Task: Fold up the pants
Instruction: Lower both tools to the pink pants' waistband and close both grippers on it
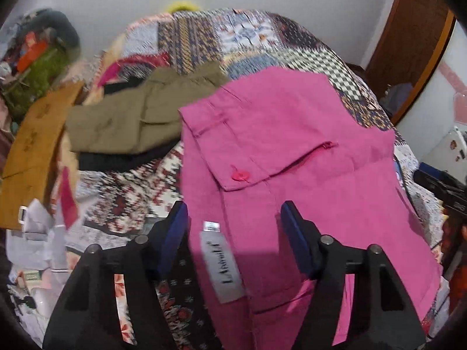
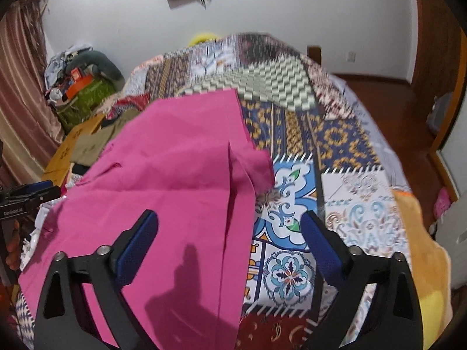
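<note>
Left wrist view shows you the pink pants (image 1: 292, 151) lying on the patchwork bedspread (image 1: 204, 35), already doubled over at least once, I judge: the waist part with its pink button (image 1: 240, 176), zip pocket and white label (image 1: 221, 265) lies on top, near you. In the right wrist view the same pants (image 2: 163, 180) spread flat to the left, with one loose corner turned up at their right edge. So the fold looks partly done; one more fold and a smoothing seem to be left (this is my judgement only).

Your left gripper (image 1: 233, 213) hovers with its jaws wide apart over the label end, holding nothing. Your right gripper (image 2: 230, 224) is also spread wide and empty, above the pants' right edge.

Count: one pink pants, two grippers, one button, one label. At the far left lie one olive garment (image 1: 128, 116) and one mustard garment (image 1: 35, 151).
</note>
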### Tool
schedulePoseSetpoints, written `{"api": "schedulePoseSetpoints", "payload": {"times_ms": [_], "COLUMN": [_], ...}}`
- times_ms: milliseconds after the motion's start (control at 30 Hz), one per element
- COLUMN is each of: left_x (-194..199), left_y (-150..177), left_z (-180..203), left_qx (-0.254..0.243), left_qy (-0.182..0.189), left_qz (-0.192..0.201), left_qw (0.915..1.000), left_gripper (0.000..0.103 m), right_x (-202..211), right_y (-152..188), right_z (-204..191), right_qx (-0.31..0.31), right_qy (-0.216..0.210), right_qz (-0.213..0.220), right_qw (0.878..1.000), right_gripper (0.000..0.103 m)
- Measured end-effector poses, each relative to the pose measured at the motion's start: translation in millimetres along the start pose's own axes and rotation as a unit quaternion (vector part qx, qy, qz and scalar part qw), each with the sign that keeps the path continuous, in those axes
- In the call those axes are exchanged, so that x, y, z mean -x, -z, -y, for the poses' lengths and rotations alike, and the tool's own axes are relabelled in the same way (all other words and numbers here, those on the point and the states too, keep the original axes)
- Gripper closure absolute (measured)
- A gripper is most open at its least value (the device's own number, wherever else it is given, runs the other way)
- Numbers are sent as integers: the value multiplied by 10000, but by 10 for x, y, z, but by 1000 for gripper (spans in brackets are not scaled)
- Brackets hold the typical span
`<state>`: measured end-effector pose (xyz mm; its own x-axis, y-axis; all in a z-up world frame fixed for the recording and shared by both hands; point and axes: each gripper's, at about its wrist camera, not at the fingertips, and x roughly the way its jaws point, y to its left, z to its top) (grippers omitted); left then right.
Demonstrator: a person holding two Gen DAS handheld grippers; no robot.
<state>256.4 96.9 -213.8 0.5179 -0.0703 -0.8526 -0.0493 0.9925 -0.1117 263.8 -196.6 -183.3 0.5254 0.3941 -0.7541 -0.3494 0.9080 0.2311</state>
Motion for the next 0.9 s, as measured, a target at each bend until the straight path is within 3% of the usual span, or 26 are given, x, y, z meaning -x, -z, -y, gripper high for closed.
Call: {"api": "schedulePoseSetpoints", "payload": {"times_ms": [100, 300, 433, 600, 733, 800, 900], "left_x": [-129, -336, -362, -335, -284, -257, -245], "left_y": [-31, -69, -100, -103, -68, -55, -50], "left_z": [8, -18, -25, -38, -41, 4, 59], "left_qx": [88, 250, 290, 230, 182, 46, -201], "left_qy": [268, 575, 698, 696, 733, 608, 367], "left_qz": [-232, -518, -511, -490, -451, -413, -362], "left_qw": [9993, 9967, 9958, 9961, 9961, 9973, 9985], "left_gripper": [37, 39, 48, 56, 70, 73, 77], "right_x": [-151, -394, -550, -637, -616, -604, -620], "right_y": [-25, -31, -79, -159, -154, -138, -134], "right_z": [52, 33, 32, 109, 100, 76, 66], "right_qx": [-129, -121, 29, -65, 41, 131, 231], "right_qy": [-221, -515, -653, -960, -924, -782, -651], "right_qz": [-199, -540, -735, -809, -760, -704, -698], "right_qw": [9995, 9971, 9952, 9921, 9928, 9944, 9952], "right_gripper": [21, 28, 35, 64, 82, 95, 98]}}
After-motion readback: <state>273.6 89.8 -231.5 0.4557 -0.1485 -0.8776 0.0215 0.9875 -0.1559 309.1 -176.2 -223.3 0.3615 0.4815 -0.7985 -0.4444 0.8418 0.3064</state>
